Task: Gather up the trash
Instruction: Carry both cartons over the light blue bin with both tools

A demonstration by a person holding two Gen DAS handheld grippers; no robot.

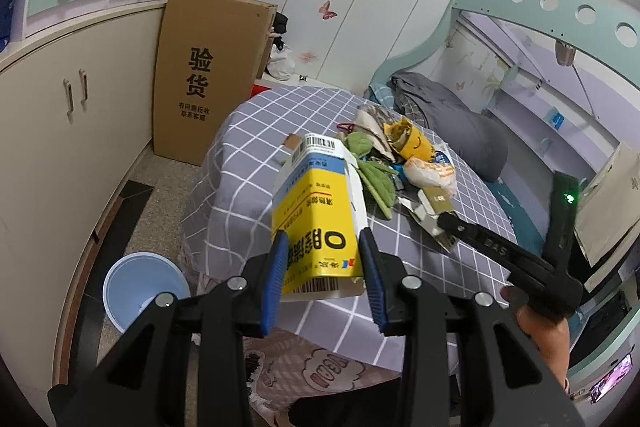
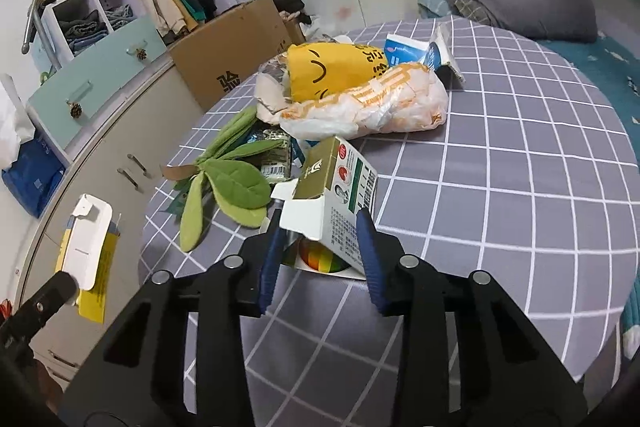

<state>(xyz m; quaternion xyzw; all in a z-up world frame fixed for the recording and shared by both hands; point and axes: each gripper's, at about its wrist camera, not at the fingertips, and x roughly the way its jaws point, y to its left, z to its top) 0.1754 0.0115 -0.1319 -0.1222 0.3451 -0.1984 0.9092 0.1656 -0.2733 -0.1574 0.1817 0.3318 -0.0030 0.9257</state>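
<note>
Now left tool (image 1: 324, 263) clamps yellow box (image 1: 316, 223); right tool (image 2: 320, 243) clamps green carton (image 2: 340, 195).

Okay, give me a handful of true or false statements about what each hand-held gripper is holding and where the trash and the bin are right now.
1. The left hand-held gripper is shut on a yellow and blue box. True.
2. The right hand-held gripper is open with nothing between its fingers. False: it is shut on a green and white carton.
3. A light blue bin stands on the floor beside the checked table. True.
4. The yellow smiley-face bag is already in the bin. False: it lies on the table with the other trash.
5. An orange and white plastic bag lies on the table. True.
</note>
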